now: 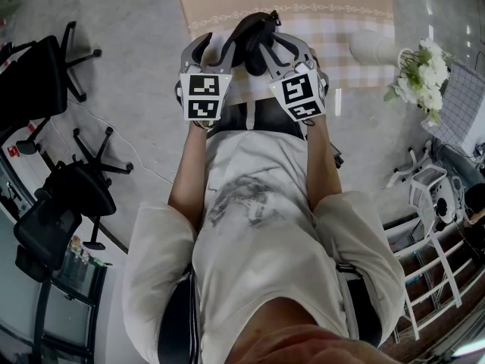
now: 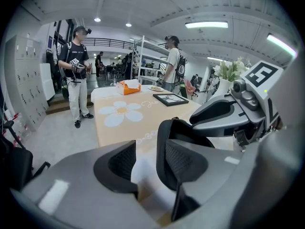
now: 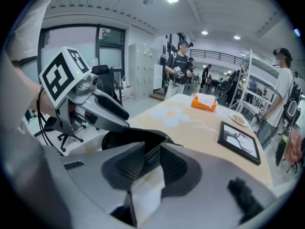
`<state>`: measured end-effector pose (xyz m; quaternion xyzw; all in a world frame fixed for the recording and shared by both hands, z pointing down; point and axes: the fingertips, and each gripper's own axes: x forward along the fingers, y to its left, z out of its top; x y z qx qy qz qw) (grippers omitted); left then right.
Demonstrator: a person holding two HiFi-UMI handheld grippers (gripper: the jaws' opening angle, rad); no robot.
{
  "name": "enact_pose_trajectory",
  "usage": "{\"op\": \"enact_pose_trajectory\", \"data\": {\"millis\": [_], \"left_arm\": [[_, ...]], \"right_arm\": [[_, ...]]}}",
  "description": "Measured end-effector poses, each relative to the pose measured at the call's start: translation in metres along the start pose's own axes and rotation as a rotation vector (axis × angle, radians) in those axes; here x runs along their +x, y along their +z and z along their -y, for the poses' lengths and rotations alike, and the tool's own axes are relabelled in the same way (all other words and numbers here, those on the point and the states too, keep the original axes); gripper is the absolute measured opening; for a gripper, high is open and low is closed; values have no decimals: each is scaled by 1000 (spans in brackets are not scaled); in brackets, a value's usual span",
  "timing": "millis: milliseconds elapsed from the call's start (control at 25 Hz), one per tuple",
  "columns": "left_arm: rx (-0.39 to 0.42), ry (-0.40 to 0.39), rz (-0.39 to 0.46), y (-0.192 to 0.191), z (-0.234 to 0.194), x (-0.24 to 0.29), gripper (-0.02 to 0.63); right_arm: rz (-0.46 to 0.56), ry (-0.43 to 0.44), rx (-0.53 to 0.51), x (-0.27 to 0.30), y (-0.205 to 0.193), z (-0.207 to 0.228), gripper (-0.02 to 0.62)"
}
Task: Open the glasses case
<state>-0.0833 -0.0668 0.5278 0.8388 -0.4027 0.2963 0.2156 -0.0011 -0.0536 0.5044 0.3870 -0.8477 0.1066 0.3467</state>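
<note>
**Item: glasses case** (image 1: 254, 32), count 1. Black, hard shell, held up between the two grippers in front of the seated person and over the near edge of the bench (image 2: 119, 128). No brand or label can be seen on it.

**Grippers,** count 2.
- Left gripper (image 2: 145, 151): jaws stand apart, with bench cloth showing through the gap. The case's black rim lies along the right-hand pad, and the left-hand pad is clear of it.
- Right gripper (image 3: 151, 151): jaws are narrow and pinch a thin edge of the case between the pads.
- Marker cubes, count 2 (image 1: 203, 95) (image 1: 299, 89): black-and-white square codes, no letters.

**Bench cloth:** beige, with a white daisy print. A line of cursive script (image 3: 212, 123) is too small to read.

**On the bench:**
- Black picture frame (image 2: 170, 99), count 1.
- Orange tissue box (image 2: 128, 86), count 1.
- Plate (image 2: 155, 88), count 1.
- Bunch of white flowers (image 1: 423, 70), count 1.

**Floor:** black office chairs, count 2 (image 1: 38, 82) (image 1: 64, 196).

**Standing persons beyond the bench,** count 2 (image 2: 76, 66) (image 2: 172, 63).
</note>
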Motion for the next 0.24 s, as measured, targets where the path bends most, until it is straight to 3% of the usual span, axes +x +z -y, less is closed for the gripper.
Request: {"op": "enact_pose_trajectory", "data": {"millis": [240], "left_arm": [[-2,-1,-1,0,1,0,206]], "right_arm": [[-2,0,-1,-1,0,0,107]]}}
